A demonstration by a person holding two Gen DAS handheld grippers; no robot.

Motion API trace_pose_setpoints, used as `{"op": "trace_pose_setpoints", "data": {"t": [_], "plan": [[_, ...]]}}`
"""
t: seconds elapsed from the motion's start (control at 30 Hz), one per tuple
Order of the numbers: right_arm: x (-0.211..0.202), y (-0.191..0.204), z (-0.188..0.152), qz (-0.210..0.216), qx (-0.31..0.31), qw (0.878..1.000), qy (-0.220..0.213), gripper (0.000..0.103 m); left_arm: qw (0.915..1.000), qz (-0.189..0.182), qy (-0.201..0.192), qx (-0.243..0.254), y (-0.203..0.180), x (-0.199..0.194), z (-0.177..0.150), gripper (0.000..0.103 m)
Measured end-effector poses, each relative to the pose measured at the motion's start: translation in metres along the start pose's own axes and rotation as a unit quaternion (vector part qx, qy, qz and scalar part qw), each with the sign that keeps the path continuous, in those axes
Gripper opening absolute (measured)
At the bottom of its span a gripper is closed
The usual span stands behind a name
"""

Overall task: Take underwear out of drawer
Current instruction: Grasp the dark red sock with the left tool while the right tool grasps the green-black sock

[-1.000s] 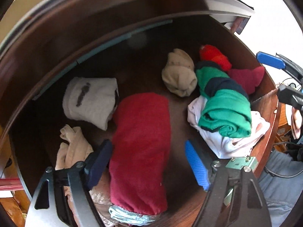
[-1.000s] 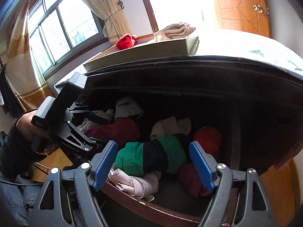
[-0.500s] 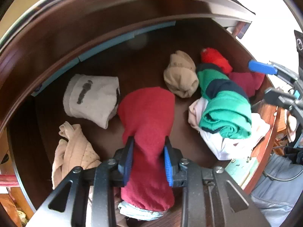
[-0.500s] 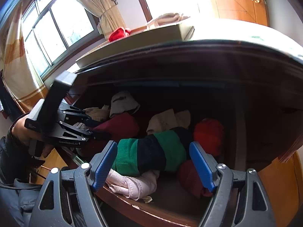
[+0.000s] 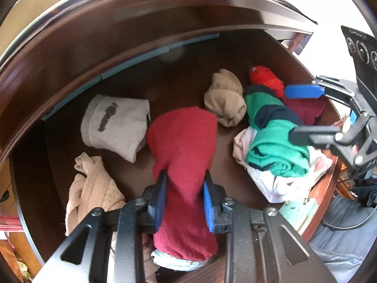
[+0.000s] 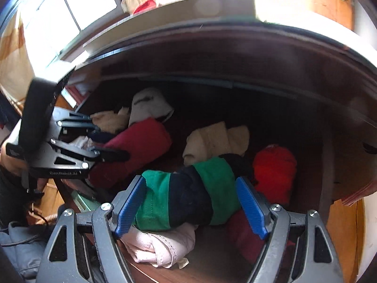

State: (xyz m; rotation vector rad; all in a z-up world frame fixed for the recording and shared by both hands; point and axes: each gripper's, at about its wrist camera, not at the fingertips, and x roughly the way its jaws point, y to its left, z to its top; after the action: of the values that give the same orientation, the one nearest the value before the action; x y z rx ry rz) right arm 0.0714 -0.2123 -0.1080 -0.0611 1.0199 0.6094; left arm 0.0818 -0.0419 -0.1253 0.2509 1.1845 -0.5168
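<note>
My left gripper (image 5: 183, 201) pinches the dark red underwear (image 5: 186, 155) mid-roll, so the bundle should lift from the drawer (image 5: 165, 80) whole. My right gripper (image 6: 189, 208) gapes around the green striped roll (image 6: 188, 200), ready for it.

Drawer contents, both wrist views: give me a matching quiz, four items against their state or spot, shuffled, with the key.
Items
1. dark red roll
2. green and navy striped roll
3. white folded piece with a dark mark
4. bright red bundle

States
A. lies loose by the drawer's back wall, gripped by nothing
B. pinched in the left gripper
C. sits between the open fingers of the right gripper, on top of a pale pink garment
D. tucked at the drawer's right end, beyond the striped roll

Pairs: 1-B, 2-C, 3-A, 4-D
</note>
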Motion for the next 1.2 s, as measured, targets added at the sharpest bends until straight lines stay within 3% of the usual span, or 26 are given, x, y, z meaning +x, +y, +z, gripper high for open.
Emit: {"op": "trace_pose_setpoints", "data": {"t": [0.4, 0.53, 0.77, 1.2], "plan": [[0.032, -0.001, 0.012, 0.031, -0.016, 0.995, 0.096, 0.077, 1.0000, -0.001, 0.000, 0.001, -0.002, 0.001, 0.001, 0.026], [0.037, 0.004, 0.011, 0.035, -0.030, 0.993, 0.104, 0.060, 1.0000, -0.002, -0.003, -0.002, 0.000, 0.000, 0.000, 0.026], [0.030, 0.013, 0.004, 0.038, -0.060, 0.995, 0.069, 0.036, 0.9997, -0.007, -0.021, -0.008, 0.003, -0.007, -0.004, 0.025], [0.003, 0.021, -0.008, 0.016, -0.096, 0.995, 0.000, 0.019, 0.9968, -0.001, -0.078, -0.018, 0.010, -0.030, -0.016, 0.021]]}}
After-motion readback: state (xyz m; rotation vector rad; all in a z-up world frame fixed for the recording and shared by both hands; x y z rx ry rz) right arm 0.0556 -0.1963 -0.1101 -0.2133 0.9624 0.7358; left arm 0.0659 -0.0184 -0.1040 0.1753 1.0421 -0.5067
